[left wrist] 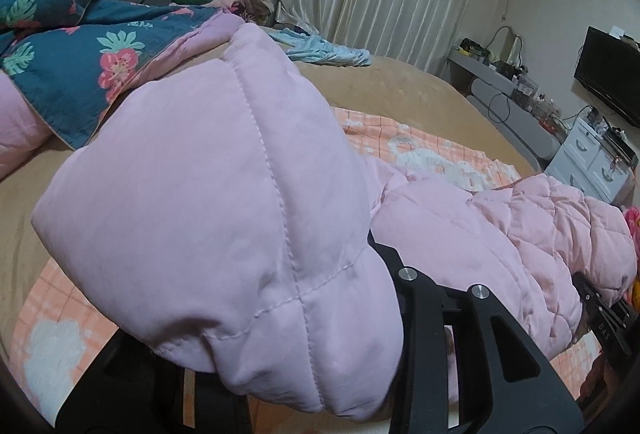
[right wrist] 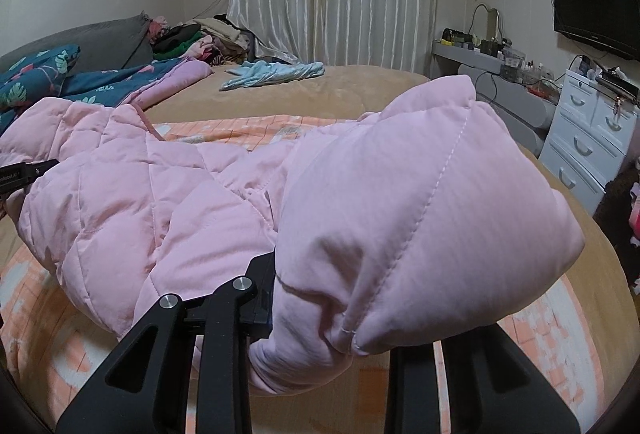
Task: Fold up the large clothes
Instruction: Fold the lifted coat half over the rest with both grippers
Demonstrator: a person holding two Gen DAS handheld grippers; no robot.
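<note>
A pink quilted puffer jacket (left wrist: 208,202) hangs lifted above the bed, stretched between both grippers. In the left wrist view my left gripper (left wrist: 280,314) is shut on a thick puffed edge of it, and the fabric bulges over the fingers and hides the tips. The right gripper (left wrist: 600,314) shows at the far right of that view, gripping the jacket's other end. In the right wrist view my right gripper (right wrist: 344,298) is shut on another puffed edge of the jacket (right wrist: 400,202). The left gripper (right wrist: 24,174) shows at that view's left edge.
Under the jacket lies an orange checked mat (right wrist: 60,334) on a tan bedspread (right wrist: 320,90). A blue floral quilt (left wrist: 80,66) lies at the left, a light-blue garment (right wrist: 272,72) and a clothes pile (right wrist: 200,38) farther back. White drawers (right wrist: 588,142) stand right of the bed.
</note>
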